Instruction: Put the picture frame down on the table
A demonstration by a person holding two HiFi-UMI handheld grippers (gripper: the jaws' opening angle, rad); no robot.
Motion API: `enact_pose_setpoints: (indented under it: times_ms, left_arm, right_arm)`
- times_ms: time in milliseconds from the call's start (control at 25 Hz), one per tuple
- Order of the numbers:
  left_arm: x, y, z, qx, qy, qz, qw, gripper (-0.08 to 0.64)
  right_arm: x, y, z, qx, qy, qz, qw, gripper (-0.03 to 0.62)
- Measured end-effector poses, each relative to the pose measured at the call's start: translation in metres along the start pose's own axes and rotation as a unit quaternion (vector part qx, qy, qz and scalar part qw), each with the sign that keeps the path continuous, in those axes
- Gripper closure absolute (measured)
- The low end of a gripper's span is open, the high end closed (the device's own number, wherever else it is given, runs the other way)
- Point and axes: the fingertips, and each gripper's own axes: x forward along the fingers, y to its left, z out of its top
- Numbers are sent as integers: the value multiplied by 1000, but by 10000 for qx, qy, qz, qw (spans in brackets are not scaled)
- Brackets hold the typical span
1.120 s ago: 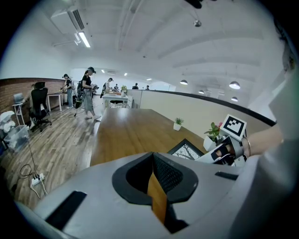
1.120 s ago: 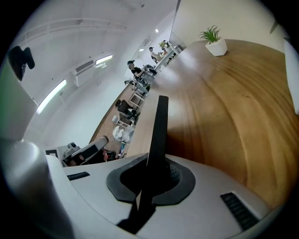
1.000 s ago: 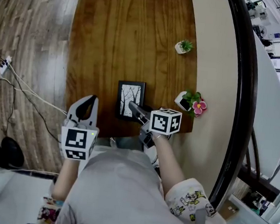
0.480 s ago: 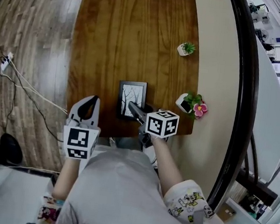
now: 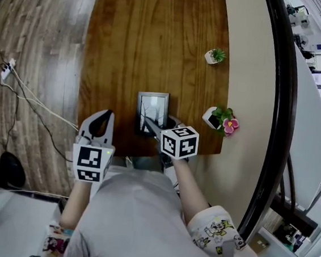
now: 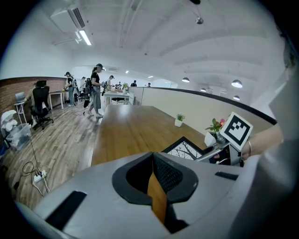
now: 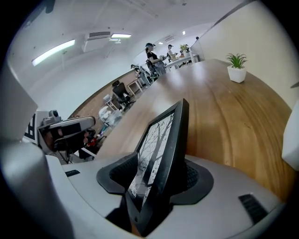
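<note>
The black picture frame [image 5: 152,110] with a tree print rests on the wooden table [image 5: 136,37] close to its near edge. My right gripper [image 5: 159,129] is at the frame's near right corner. In the right gripper view the frame [image 7: 161,149] stands edge-on between the jaws of the right gripper [image 7: 161,169]. The jaws have just been opening and now stand apart around the frame, with a gap on the glass side. My left gripper [image 5: 101,113] hovers left of the frame at the table's edge, shut and empty. The left gripper view shows the left gripper [image 6: 153,158] and the frame [image 6: 184,148].
A small green plant in a white pot [image 5: 213,55] stands far right on the table. A pot with a pink flower [image 5: 218,118] sits just right of the frame. Cables [image 5: 16,90] lie on the wood floor at left. A beige wall [image 5: 246,77] borders the table's right side.
My right gripper has rolled, its marker cube shifting slightly left, and its jaws have spread. The frame's glass now looks paler. My left gripper has stayed in place.
</note>
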Motion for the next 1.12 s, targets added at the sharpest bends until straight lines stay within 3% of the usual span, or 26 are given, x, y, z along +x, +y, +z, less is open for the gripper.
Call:
enact_pose_setpoints:
  times_ms: [1120]
  left_arm:
    - [-11,7,-10,-4,8,41,10000,555]
  right_arm:
    - [-6,-11,-2,-231,-132,-823,9963,318]
